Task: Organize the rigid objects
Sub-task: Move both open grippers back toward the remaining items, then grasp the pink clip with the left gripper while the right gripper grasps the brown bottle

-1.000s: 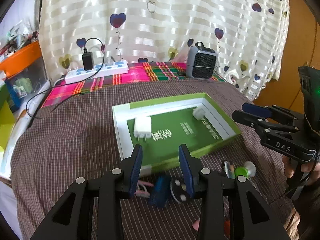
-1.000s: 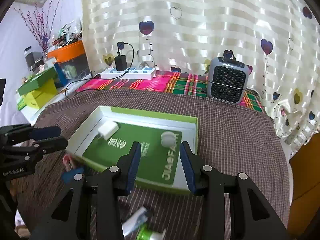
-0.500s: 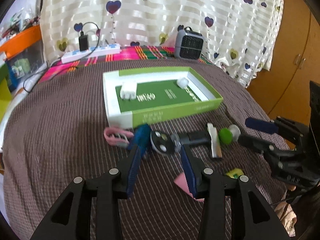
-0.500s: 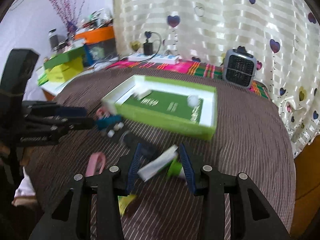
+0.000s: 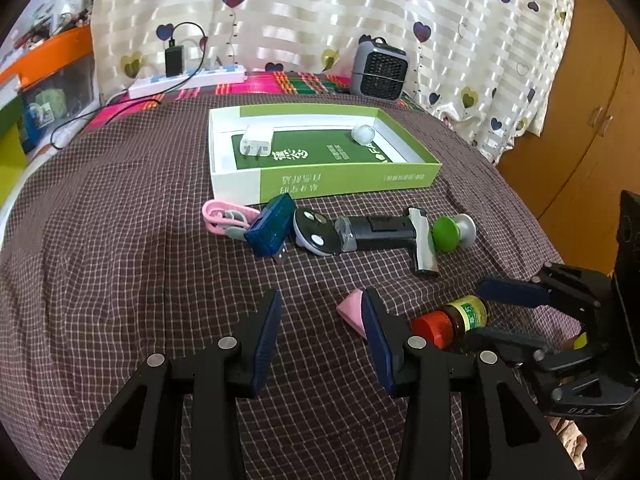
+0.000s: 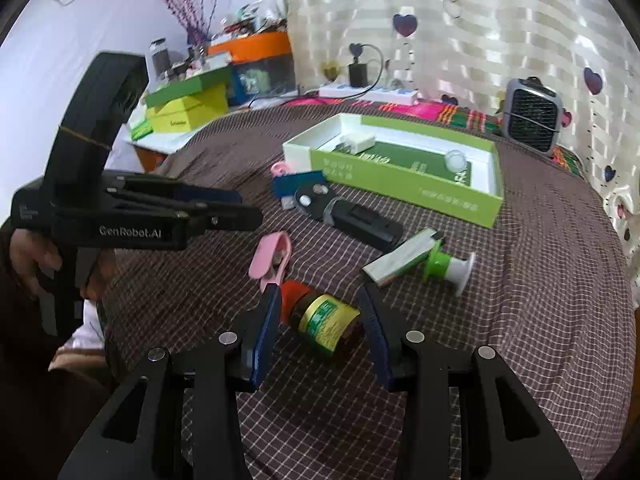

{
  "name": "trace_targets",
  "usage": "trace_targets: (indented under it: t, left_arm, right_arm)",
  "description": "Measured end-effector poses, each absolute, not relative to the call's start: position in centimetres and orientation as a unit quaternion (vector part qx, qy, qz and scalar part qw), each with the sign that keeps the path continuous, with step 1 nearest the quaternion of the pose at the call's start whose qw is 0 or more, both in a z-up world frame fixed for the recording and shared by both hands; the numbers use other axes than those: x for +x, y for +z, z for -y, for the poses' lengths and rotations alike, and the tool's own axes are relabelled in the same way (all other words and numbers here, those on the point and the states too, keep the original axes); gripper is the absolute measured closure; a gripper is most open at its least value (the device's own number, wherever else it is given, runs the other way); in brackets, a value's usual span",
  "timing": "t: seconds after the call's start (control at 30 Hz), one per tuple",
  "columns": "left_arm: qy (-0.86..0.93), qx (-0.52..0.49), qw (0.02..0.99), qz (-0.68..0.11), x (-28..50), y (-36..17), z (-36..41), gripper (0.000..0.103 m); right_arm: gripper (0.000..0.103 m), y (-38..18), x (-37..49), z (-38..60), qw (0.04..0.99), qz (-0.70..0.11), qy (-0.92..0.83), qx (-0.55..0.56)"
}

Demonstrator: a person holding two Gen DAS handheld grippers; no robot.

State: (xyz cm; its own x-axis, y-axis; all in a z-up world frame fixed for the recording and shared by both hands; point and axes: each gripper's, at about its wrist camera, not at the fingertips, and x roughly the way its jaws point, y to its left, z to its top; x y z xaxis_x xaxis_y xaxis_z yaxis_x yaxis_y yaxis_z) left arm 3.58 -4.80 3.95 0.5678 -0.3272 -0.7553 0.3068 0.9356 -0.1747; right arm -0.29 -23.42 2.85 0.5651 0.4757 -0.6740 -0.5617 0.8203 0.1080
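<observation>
Between the right tongs' (image 6: 318,330) spread blue pads, unclamped: a small brown glass bottle (image 6: 326,320) with red cap and yellow-green label, lying on its side on the brown checked desk cloth (image 6: 540,280). Left tongs (image 5: 322,332) released, nothing inside, a pink wedge-shaped piece (image 5: 352,312) just beside the right pad. Farther off, near a black cylindrical gadget (image 5: 376,234), an open green-and-white shallow cardboard box (image 5: 344,182) holding a white plug adapter (image 5: 256,142).
</observation>
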Motion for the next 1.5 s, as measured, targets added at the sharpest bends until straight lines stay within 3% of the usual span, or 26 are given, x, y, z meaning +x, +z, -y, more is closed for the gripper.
trace_targets:
  t: [0.53, 1.5]
  left_arm:
    - [-0.177, -0.027, 0.880, -0.440, 3.2, 3.4, 4.2, 0.062]
    - [-0.189, -0.017, 0.865, -0.465, 3.0, 1.9, 8.0, 0.061]
  right_arm:
    - [0.060, 1.4, -0.4, 21.5, 0.868, -0.380, 0.304, -0.096]
    - [0.066, 0.8, -1.3, 24.2, 0.899, -0.370, 0.227, -0.054]
